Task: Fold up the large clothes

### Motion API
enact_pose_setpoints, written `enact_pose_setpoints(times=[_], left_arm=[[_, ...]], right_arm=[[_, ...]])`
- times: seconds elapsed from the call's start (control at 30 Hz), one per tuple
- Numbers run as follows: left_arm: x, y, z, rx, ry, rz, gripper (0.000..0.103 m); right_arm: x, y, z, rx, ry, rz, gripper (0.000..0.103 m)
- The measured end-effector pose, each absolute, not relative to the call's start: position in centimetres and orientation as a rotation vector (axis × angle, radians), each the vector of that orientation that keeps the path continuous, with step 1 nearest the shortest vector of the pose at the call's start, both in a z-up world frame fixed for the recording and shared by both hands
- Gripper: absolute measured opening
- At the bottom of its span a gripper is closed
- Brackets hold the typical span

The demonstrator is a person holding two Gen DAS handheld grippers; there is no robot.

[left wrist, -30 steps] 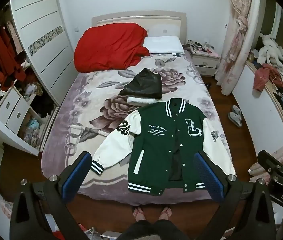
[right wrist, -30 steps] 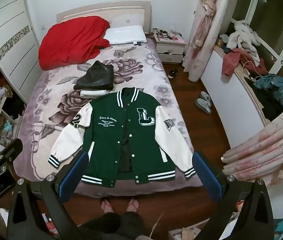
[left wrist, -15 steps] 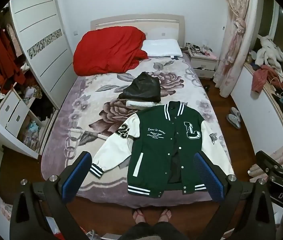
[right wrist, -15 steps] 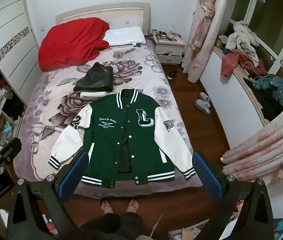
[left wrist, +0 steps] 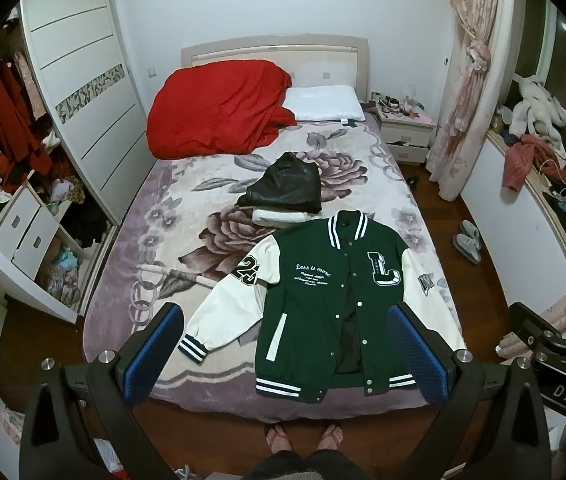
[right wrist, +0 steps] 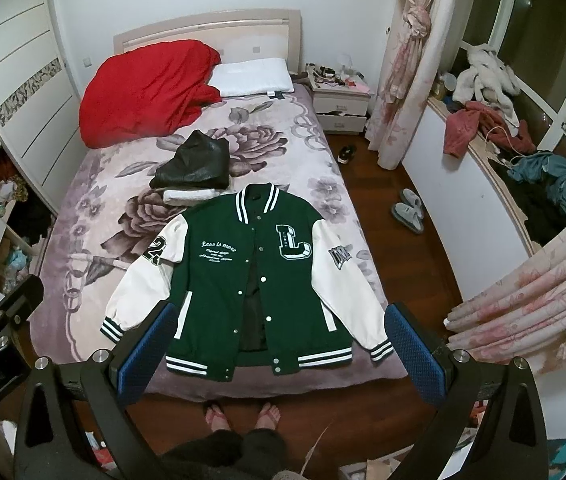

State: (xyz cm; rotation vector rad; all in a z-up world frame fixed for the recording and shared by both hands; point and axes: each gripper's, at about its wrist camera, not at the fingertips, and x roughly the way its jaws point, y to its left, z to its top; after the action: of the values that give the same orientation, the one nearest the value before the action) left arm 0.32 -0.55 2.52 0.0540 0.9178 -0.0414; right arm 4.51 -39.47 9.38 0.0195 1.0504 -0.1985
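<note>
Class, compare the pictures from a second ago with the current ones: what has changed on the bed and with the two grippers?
Almost nothing. Both views drift slightly; nothing was taken hold of or let go. The jacket lies spread flat at the bed's foot as before, the dark folded garment beyond it unmoved. The left gripper and right gripper stay open above it.

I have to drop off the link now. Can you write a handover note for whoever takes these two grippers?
Left gripper: jaws open, empty, above the foot of the bed.
Right gripper: the same.
Green varsity jacket: flat, face up, front partly unsnapped, sleeves spread, hem at the foot edge.
Black garment: folded, beyond the collar.
Done: jacket laid out.
Left: every fold.
</note>
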Motion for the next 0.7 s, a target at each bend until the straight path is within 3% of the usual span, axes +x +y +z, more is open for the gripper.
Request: enact_pose_setpoints(times=[0.7], left_arm=[[1.1,-0.1,3.1,0.049,0.911,-0.038,0.103]], right_arm=[[7.1,-38.3,11.8,0.017,1.04,-0.195,0.103]])
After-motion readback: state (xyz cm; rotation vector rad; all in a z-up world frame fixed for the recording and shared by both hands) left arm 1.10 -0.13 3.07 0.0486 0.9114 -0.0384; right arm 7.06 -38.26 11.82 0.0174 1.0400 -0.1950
